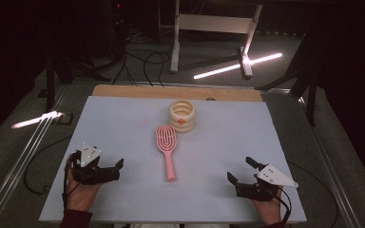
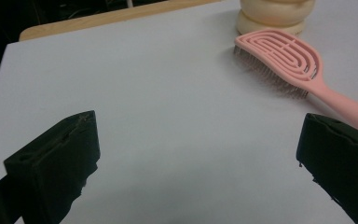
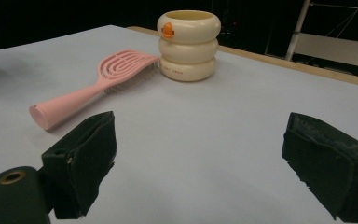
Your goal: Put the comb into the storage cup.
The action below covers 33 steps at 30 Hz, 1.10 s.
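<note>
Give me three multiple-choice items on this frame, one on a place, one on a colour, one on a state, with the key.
1. Where does the hairbrush lie relative to the ringed cup?
A. Inside it
B. On the table, nearer the person, its head by the cup's base
C. Behind it, by the far edge

2. What colour is the hairbrush?
A. Pink
B. Blue
C. Black

3. How do the left gripper and right gripper stand?
A. Both open, holding nothing
B. Left shut on the brush
C. Right shut on the cup

Key: 1 B, the high view shows the head next to the cup and the handle pointing toward the person. 2 A, it is pink in all views. 3 A, each gripper view shows wide-apart jaws over bare table.
</note>
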{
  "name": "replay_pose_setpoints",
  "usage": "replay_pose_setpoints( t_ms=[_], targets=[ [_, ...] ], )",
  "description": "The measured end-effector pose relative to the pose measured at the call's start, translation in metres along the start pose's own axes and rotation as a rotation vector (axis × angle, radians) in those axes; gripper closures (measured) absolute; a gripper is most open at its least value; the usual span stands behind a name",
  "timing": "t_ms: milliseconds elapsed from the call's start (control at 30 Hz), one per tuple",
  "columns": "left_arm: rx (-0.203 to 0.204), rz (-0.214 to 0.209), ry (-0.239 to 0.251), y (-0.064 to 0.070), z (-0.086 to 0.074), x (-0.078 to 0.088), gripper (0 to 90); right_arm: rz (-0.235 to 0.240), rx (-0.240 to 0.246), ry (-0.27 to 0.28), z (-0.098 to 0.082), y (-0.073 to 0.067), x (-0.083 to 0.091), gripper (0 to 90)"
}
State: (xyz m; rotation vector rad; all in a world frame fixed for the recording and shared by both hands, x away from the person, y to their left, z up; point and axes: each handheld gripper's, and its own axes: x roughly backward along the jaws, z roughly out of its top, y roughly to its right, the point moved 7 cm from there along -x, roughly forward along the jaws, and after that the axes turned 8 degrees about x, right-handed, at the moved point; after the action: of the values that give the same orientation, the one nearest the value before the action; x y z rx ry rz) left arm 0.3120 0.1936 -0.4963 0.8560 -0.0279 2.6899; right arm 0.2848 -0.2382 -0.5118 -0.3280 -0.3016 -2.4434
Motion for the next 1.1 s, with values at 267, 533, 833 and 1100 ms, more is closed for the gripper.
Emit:
replay_pose_setpoints(
  t_ms=[267,533,833,1100],
  targets=[
    [-0.003,0.004,-0.014,0.008,0.008,-0.010,0.0,-0.001,0.003,-0.006,0.000,-0.001,-0.001,9.9],
    [0.003,0.018,-0.051,0.014,0.013,-0.021,0.0,-0.002,0.003,-0.010,-0.001,-0.001,-0.001,9.9],
    [-0.005,0.007,-0.078,0.026,0.019,-0.034,0.0,-0.002,0.002,-0.012,-0.001,0.000,-0.001,10.0],
    [-0.021,-0.008,-0.105,0.039,0.023,-0.046,0.0,-0.001,0.002,-0.013,-0.001,0.000,-0.001,10.0]
  ],
)
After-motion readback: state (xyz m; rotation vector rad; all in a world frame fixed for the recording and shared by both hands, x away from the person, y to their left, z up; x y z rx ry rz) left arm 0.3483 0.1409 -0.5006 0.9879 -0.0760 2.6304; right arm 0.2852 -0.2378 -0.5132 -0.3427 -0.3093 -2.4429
